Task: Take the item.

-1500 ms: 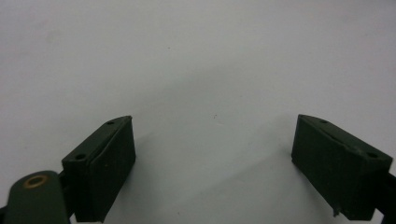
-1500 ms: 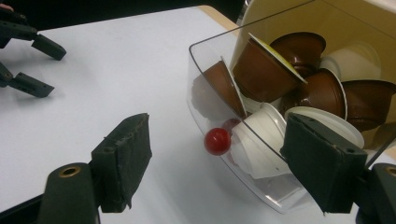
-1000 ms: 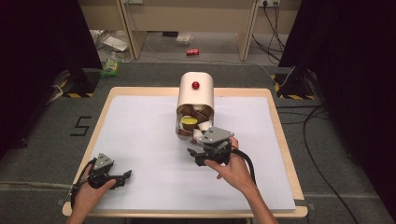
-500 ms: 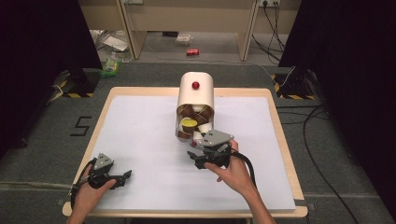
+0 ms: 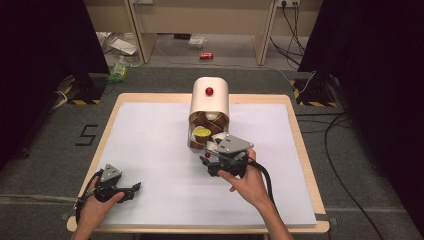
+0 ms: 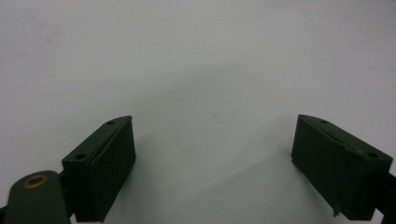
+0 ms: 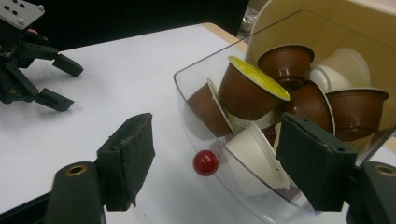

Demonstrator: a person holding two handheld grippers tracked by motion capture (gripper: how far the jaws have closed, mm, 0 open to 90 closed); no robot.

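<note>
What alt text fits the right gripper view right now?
The right claw is open at a clear drawer with a red knob, full of brown and white coffee capsules. The left claw rests farther off on the white table.

Lower capsules half-hidden behind right claw's near jaw; clear drawer cropped at frame's edge.

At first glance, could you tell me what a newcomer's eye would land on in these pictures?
Most striking is the cream dispenser with a red knob at the middle back of the table, its clear drawer pulled open and heaped with brown and white coffee capsules. The right gripper hovers open at that drawer, jaws either side of its small red knob. The left gripper rests open near the front left corner.
</note>
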